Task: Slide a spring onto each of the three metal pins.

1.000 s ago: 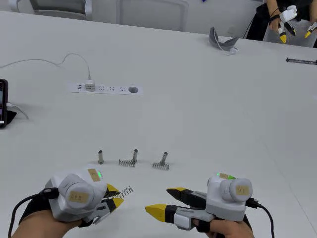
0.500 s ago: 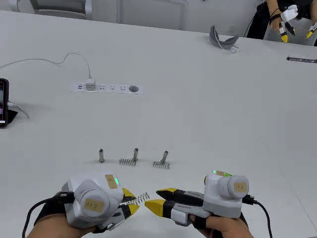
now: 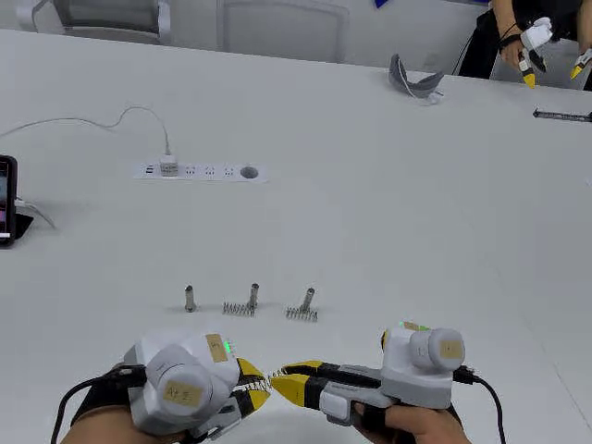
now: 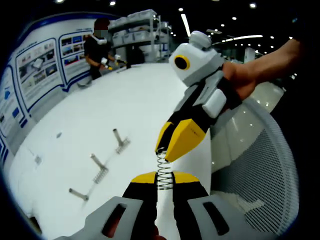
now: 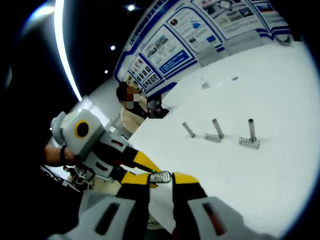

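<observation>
The two grippers have closed on each other within the last second. My left gripper was carrying the spring alone, with the right gripper spread open off to the side. Now the right one has swung in and narrowed onto the spring's free end.

In the left gripper view my jaws are clamped on the lower coils, and the spring stands up from between the yellow tips. In the right gripper view its other end sits between the right pads, which look pinched on it. So the spring is in the air, bridged between both claws, close to my body and short of the row of three pins.

I read this as a regrip, so the spring can be pointed down over a pin. No pin wears a spring yet. Two loose springs lie flat on the table by the feet of the middle and right pins, and the left pin stands bare.

As for room, only bare tabletop lies between the grippers and the pins, with nothing to snag. The power strip and its cable are well beyond the row, and a phone sits at the far left. In the left gripper view the table's near edge runs just beside the grippers, so I judge a dropped spring could roll off there.
</observation>
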`<state>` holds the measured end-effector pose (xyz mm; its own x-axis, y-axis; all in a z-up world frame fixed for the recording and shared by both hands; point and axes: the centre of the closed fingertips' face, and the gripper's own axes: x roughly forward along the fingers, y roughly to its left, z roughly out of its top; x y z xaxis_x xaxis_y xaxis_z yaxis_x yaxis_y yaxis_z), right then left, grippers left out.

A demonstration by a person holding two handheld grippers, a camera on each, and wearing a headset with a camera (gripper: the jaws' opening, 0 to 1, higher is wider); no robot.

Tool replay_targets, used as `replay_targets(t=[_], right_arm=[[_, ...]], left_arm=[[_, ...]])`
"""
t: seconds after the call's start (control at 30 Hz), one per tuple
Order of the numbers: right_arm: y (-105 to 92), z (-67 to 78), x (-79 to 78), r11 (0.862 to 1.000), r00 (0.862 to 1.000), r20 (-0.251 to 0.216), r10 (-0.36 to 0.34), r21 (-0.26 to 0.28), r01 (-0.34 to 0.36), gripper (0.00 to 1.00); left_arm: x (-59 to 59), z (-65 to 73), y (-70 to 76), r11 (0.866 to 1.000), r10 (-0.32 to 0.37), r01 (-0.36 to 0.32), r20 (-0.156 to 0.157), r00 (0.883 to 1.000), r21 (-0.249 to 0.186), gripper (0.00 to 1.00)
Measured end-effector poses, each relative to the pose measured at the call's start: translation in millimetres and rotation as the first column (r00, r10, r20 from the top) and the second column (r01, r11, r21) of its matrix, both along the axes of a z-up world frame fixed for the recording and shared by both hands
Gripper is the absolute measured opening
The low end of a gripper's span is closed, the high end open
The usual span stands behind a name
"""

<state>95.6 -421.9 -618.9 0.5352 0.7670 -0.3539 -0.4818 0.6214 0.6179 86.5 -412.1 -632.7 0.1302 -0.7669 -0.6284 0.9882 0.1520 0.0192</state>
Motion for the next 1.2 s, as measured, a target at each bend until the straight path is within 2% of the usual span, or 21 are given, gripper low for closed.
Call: replay_targets(t=[0.4, 0.57, 0.77, 0.83, 0.9, 1.0, 1.1, 1.2], right_arm=[[-0.7, 5.5, 6.6, 0.999, 0.999, 0.021, 0.031, -0.026, -0.030, 0.15], [0.4, 13.4, 10.1, 0.997, 0.997, 0.036, 0.065, -0.032, -0.063, 0.13], [1.2, 20.4, 13.4, 0.989, 0.990, 0.054, 0.127, -0.085, -0.122, 0.13], [2.3, 23.1, 13.4, 0.981, 0.985, 0.063, 0.163, -0.113, -0.155, 0.12], [2.3, 24.4, 13.4, 0.968, 0.975, 0.070, 0.209, -0.157, -0.196, 0.12], [3.2, 27.3, 13.5, 0.944, 0.961, 0.079, 0.267, -0.222, -0.244, 0.13], [5.4, 30.4, 13.7, 0.926, 0.947, 0.082, 0.310, -0.254, -0.281, 0.13], [7.2, 32.5, 12.4, 0.897, 0.926, 0.080, 0.368, -0.292, -0.331, 0.13]], left_arm=[[5.2, 3.0, -3.5, 1.000, -0.005, 0.005, -0.003, 1.000, -0.020, 0.10], [9.7, 5.0, -4.9, 0.999, -0.001, 0.001, -0.010, 1.000, -0.037, 0.10], [13.2, 11.6, -7.7, 0.998, 0.004, -0.005, -0.017, 1.000, -0.068, 0.10], [15.0, 14.6, -8.4, 0.996, 0.011, -0.013, -0.032, 0.999, -0.089, 0.09], [15.5, 16.8, -9.2, 0.995, 0.004, -0.008, -0.038, 0.999, -0.102, 0.09], [15.5, 20.8, -10.6, 0.994, -0.017, 0.014, -0.022, 1.000, -0.113, 0.09], [16.1, 26.2, -12.3, 0.991, -0.029, 0.026, -0.023, 0.999, -0.130, 0.09], [16.4, 31.0, -14.1, 0.989, -0.042, 0.039, -0.018, 0.999, -0.141, 0.09]])
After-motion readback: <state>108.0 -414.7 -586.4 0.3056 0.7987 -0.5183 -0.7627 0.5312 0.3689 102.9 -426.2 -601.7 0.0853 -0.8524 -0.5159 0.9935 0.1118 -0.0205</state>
